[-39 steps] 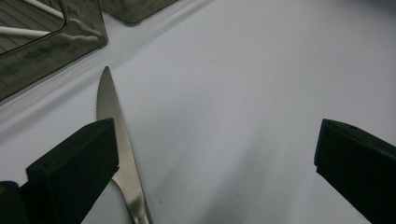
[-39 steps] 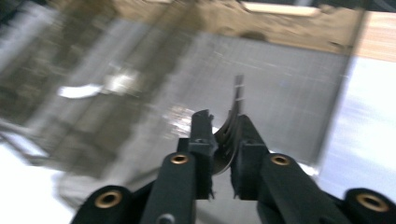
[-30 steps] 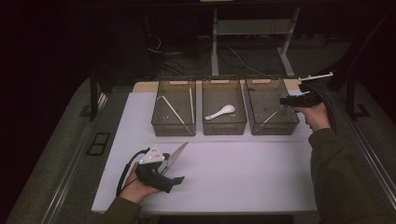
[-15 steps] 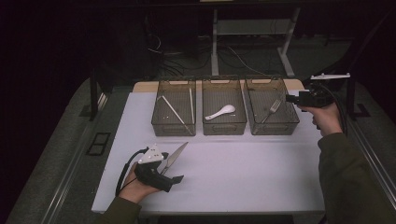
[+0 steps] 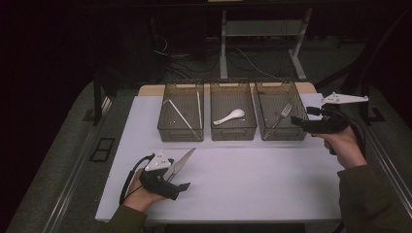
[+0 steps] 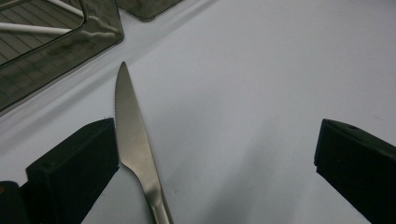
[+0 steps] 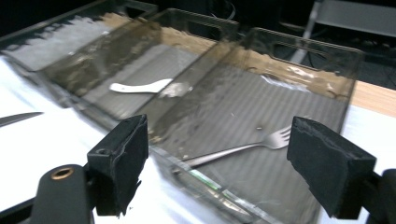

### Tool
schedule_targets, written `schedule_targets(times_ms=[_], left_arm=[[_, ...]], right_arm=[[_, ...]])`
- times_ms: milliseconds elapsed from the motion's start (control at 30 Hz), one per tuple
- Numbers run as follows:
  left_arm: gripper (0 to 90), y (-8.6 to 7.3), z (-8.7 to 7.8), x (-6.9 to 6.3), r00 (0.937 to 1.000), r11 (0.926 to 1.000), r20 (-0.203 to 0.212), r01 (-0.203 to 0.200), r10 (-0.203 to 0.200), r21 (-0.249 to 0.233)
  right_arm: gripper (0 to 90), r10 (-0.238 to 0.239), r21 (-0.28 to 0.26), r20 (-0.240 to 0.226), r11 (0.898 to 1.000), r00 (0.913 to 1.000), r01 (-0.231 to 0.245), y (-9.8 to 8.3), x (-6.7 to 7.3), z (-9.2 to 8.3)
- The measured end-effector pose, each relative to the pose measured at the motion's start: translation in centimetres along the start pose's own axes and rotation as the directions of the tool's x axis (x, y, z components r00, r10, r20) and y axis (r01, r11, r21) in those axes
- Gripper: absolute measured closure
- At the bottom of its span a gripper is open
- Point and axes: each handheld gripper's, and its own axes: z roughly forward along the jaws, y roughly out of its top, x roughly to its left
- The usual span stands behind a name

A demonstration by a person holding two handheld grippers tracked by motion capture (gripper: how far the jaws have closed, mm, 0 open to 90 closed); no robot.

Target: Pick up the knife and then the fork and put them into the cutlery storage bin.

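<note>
On the desk (image 5: pixel 272 179), sorting mostly done: fork (image 5: pixel 283 114) in right bin (image 5: pixel 302 132), spoon (image 5: pixel 230 116) in middle bin. Left to bin: knife (image 5: pixel 181 161), lying between wide-open left gripper (image 5: pixel 180 180). Right gripper (image 5: pixel 297 122) wide, just opened, empty.

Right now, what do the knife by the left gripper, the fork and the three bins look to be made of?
Pointed silver knife: polished metal, probably steel; it mirrors light along a serrated edge. Silver four-tined fork: the same bright metal look. Three smoky see-through bins: glossy tinted plastic, probably; their contents show through the walls.
</note>
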Motion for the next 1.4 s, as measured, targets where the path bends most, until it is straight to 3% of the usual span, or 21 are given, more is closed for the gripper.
schedule_targets(times_ms=[300,600,800,1033,1200,1300,1400], left_arm=[[0.0,-0.1,0.0,0.0,0.9999,0.9999,-0.014,0.005,-0.004,0.016],[0.0,-0.1,-0.1,0.2,0.9995,0.999,-0.027,-0.012,0.013,0.042],[16.0,0.2,-0.6,0.6,0.9984,0.9992,-0.053,-0.018,0.02,0.036],[57.4,1.3,0.3,2.3,0.9944,0.9991,-0.106,-0.005,0.009,0.041],[79.8,2.0,1.7,3.6,0.9887,0.9963,-0.15,0.008,0.004,0.086],[88.5,2.3,2.3,4.4,0.9847,0.9947,-0.174,0.015,0.003,0.101],[89.0,2.7,3.0,5.0,0.982,0.9932,-0.189,0.022,0.0,0.115]], right_arm=[[19.4,-0.034,-0.016,-0.055,0.999,0.9979,0.033,-3.4,3.4,-0.8],[18.5,-0.051,0.016,-0.077,0.999,0.9958,0.052,-7.0,6.2,-0.5],[18.5,-0.033,0.028,-0.101,0.999,0.9943,0.036,-9.7,7.2,-0.7],[18.5,-0.049,0.073,-0.129,0.996,0.9905,0.059,-11.6,8.3,-0.9],[18.5,-0.065,0.08,-0.138,0.994,0.9883,0.077,-11.7,8.6,-0.6],[18.5,-0.078,0.083,-0.139,0.992,0.9872,0.09,-11.8,8.5,-0.4],[18.5,-0.077,0.083,-0.14,0.993,0.9871,0.089,-11.9,8.5,-0.3]])
